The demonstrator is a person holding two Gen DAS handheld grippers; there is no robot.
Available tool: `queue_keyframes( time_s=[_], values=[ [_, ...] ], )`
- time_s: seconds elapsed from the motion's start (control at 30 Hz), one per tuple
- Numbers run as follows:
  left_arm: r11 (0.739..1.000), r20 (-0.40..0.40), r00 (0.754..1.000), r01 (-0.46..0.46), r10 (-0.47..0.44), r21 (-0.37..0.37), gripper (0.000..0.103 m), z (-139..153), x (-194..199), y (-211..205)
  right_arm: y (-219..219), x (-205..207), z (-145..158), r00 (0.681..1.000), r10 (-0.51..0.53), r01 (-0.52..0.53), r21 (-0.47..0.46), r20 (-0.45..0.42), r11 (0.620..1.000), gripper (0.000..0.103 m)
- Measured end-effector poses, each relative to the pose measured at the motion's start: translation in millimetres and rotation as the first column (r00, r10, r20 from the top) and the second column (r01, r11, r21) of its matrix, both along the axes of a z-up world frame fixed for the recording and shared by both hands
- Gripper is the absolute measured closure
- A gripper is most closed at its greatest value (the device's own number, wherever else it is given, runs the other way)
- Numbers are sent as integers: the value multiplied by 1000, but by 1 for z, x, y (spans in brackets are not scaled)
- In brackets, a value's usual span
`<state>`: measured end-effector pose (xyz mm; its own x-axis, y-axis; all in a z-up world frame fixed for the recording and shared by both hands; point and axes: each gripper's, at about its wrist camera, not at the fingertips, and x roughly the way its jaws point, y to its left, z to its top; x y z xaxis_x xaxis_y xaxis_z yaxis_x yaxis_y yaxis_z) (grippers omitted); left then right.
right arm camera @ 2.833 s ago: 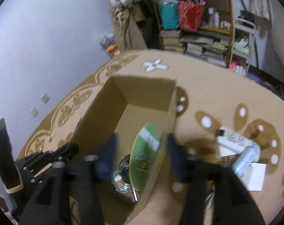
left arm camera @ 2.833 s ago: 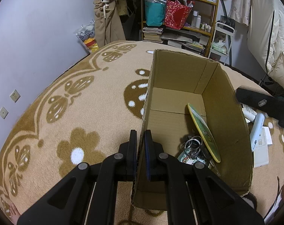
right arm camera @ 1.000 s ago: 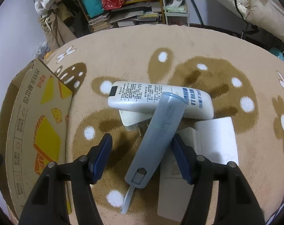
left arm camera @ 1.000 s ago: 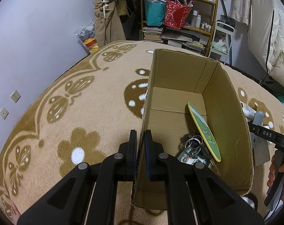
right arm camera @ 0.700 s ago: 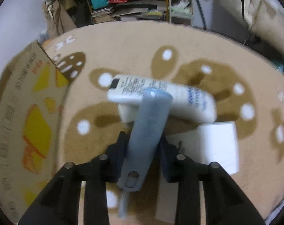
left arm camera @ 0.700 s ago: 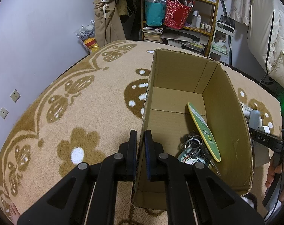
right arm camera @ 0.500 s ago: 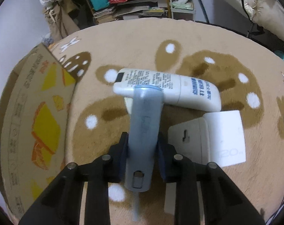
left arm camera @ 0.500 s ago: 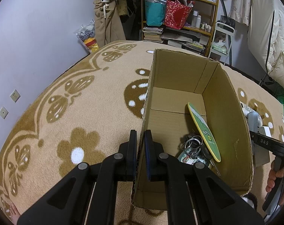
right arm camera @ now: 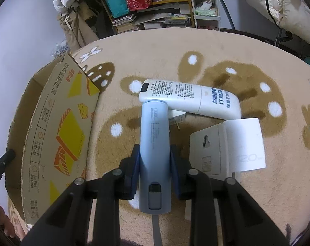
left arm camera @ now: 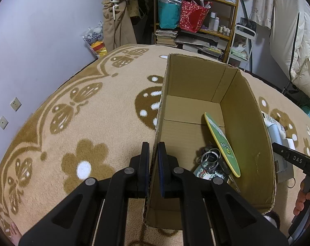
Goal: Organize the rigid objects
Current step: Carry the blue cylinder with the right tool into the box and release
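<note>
My right gripper (right arm camera: 154,160) pinches a smooth, rounded blue-grey power bank (right arm camera: 154,143) between its blue pads; "10000" is printed faintly near its far end and a short cable hangs from the near end. The bank's tip lies over a glossy white squeeze tube (right arm camera: 190,100) covered in small black Chinese print, with larger blue characters toward its cap end. Beside them on the fluffy tan carpet (right arm camera: 216,49) with brown flower patches lie a flat white plastic housing (right arm camera: 208,149) with a keyhole slot and a white box (right arm camera: 245,143) marked "120".

My left gripper (left arm camera: 153,157) is clamped on the near left wall of the corrugated cardboard box (left arm camera: 245,110), one finger inside and one outside. The box's outer side carries orange-and-yellow graphics and Chinese characters. Inside, a thin green disc with a yellow rim (left arm camera: 221,143) leans on the right wall, next to metal key rings (left arm camera: 211,158) and a printed pouch (left arm camera: 206,173).
</note>
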<state>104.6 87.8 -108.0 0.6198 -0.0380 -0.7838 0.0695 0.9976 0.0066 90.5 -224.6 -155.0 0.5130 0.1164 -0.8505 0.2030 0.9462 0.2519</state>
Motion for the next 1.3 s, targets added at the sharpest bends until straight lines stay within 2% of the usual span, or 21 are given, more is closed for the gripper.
queue_keyframes(
  time_s=[0.17, 0.53, 0.97, 1.17, 1.3],
  values=[
    [1000, 2, 1000, 0, 0, -2, 96, 0, 0, 0, 3, 1, 9, 1000, 20, -20, -17, 19, 1000, 74],
    [1000, 1, 1000, 0, 0, -6, 96, 1, 2, 2, 19, 7, 57, 989, 82, -77, -47, 123, 996, 74],
    [1000, 3, 1000, -1, 1, -9, 96, -1, 3, 4, 72, 30, 106, 961, 189, -183, -48, 202, 982, 74],
    [1000, 3, 1000, -2, 2, -11, 96, -1, 3, 4, 108, 40, 111, 942, 270, -267, -41, 201, 963, 74],
    [1000, 3, 1000, -1, 1, -12, 96, -1, 2, 3, 129, 50, 103, 931, 319, -329, 26, 178, 944, 74]
  ],
)
